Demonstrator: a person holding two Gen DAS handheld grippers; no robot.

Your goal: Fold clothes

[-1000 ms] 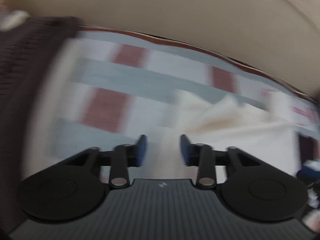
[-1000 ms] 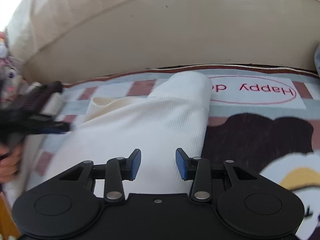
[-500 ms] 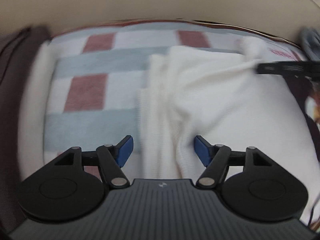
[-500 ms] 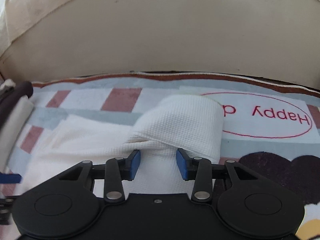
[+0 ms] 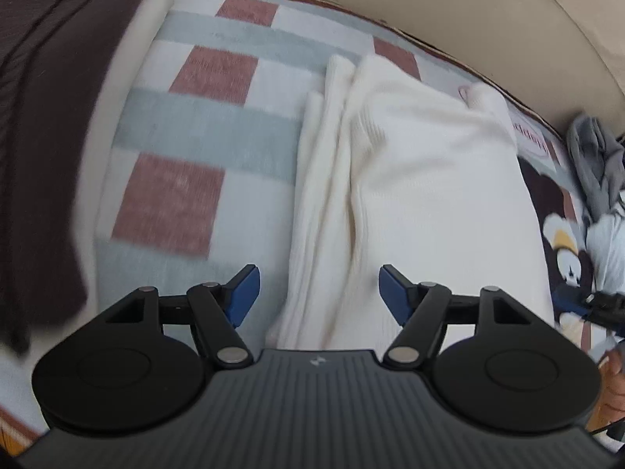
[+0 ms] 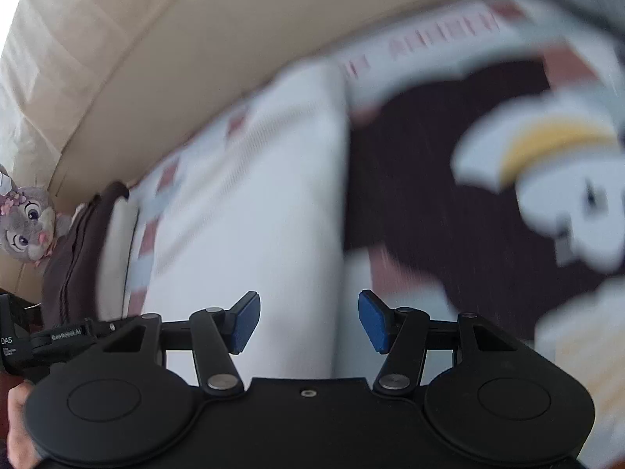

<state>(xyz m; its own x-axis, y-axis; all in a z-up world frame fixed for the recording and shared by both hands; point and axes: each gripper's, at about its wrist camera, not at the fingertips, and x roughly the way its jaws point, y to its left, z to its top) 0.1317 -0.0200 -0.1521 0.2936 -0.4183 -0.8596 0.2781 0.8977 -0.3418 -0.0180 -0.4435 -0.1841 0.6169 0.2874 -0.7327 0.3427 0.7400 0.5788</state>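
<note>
Left gripper point(image 5: 316, 293) released, blue pads wide apart, nothing between them; it hovers over the near end of the white garment point(image 5: 422, 179), whose folded left edge runs straight ahead from between the fingers. Garment is a cream ribbed knit, folded lengthwise into a long strip, layered pleats on its left side, flat panel to the right of the gripper centerline, far end bunched up ahead-right. It lies on a checked blanket point(image 5: 195, 129) with red, grey-blue and white blocks, which shows to the left of the gripper and ahead. Far left, a dark brown cloth point(image 5: 43, 97) over a pale cushion edge. Far right, a grey garment pile point(image 5: 597, 164) and the cartoon print on the blanket; low right edge, part of the other gripper, detail too small to read. Beyond everything, a beige sofa back point(image 5: 468, 4). Right gripper point(image 6: 308, 320) also released, pads apart, empty; view is motion-blurred. White garment point(image 6: 265, 203) sits directly ahead and left of it, its right edge running forward roughly from between the fingers. To the right, the blanket's dark brown cartoon patch point(image 6: 429, 195) with white and yellow shapes. Low left, the left gripper's body and a hand point(image 6: 17, 430) at the frame edge. Far left, a grey plush bunny point(image 6: 27, 222) against the beige cushion.
</note>
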